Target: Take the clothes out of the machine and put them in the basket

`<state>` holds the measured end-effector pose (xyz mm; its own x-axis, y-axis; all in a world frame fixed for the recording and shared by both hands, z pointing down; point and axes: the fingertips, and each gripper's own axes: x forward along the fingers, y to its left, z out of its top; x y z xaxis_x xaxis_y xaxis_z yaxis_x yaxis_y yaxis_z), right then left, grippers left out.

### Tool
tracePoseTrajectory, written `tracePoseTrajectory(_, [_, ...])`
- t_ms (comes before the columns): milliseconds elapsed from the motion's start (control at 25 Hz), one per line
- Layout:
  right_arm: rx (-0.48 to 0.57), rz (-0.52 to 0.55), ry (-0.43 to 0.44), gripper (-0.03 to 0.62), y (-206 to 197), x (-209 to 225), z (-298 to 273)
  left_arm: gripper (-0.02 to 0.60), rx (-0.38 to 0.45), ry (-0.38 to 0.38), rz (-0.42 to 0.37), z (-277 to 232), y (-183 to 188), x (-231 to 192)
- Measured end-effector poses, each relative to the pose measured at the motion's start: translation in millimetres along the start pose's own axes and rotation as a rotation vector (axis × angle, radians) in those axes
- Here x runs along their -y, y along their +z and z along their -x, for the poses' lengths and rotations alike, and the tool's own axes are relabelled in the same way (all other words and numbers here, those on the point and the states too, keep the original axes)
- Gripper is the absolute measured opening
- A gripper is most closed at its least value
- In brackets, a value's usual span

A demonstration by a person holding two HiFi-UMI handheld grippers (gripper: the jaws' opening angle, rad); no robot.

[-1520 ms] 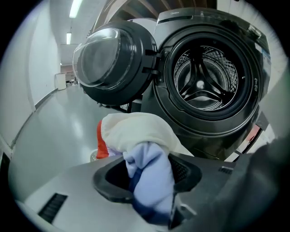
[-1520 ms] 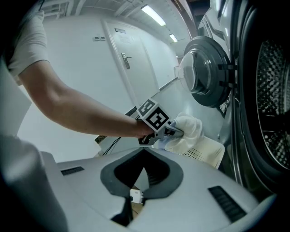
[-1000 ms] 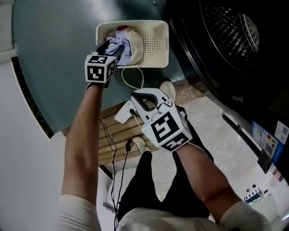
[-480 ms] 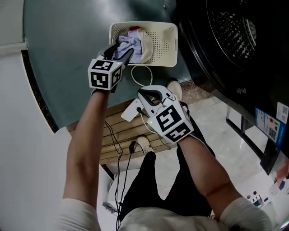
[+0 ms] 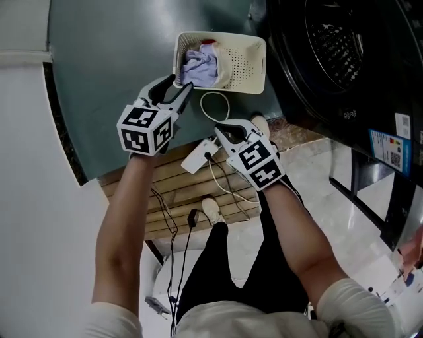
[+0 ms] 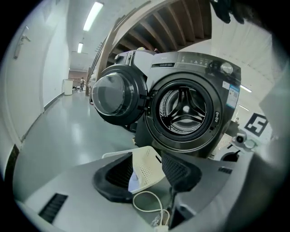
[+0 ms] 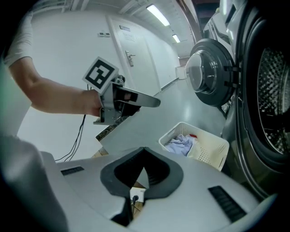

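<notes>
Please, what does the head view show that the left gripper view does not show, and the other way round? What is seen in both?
Only the head view: the person's legs, a shoe and the wooden boards. Only the left gripper view: a long hallway with ceiling lights. Both: the white basket with clothes in it, the cable loop on the floor and the open machine.

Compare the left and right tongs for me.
The left gripper: tongs apart, just been closing, nothing between them; the right gripper: tongs tip to tip. In the head view the left gripper is by the basket, the right gripper nearer the white power strip. Both are empty.
</notes>
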<state>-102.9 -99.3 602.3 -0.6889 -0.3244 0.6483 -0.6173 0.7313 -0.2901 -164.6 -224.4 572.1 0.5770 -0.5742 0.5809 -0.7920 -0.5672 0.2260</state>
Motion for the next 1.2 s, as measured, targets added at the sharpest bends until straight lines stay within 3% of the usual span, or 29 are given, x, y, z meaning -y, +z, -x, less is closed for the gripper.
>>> tracePoseTrajectory(200, [0.014,0.026,0.001,0.003,3,-20,8,0.172,0.019,-0.039,0.014,56,-2,34])
tracePoseTrajectory(320, [0.04,-0.018,-0.01,0.003,7,-30,24,0.14,0.011,-0.068,0.02,92,-8,58])
tracePoseTrajectory(440, [0.102,-0.058,-0.039,0.003,27,-39,50,0.061,0.018,-0.107,0.006,131,-6,83])
tracePoseTrajectory(680, [0.179,-0.008,-0.031,0.003,71,-78,123,0.001,0.04,-0.171,-0.02,218,8,129])
tracePoseTrajectory(1040, [0.253,0.04,-0.071,0.003,108,-157,252,-0.003,0.053,-0.271,-0.062,336,33,211])
tracePoseTrajectory(1200, [0.298,0.067,-0.087,0.003,126,-196,294,-0.003,0.096,-0.274,-0.021,385,48,232])
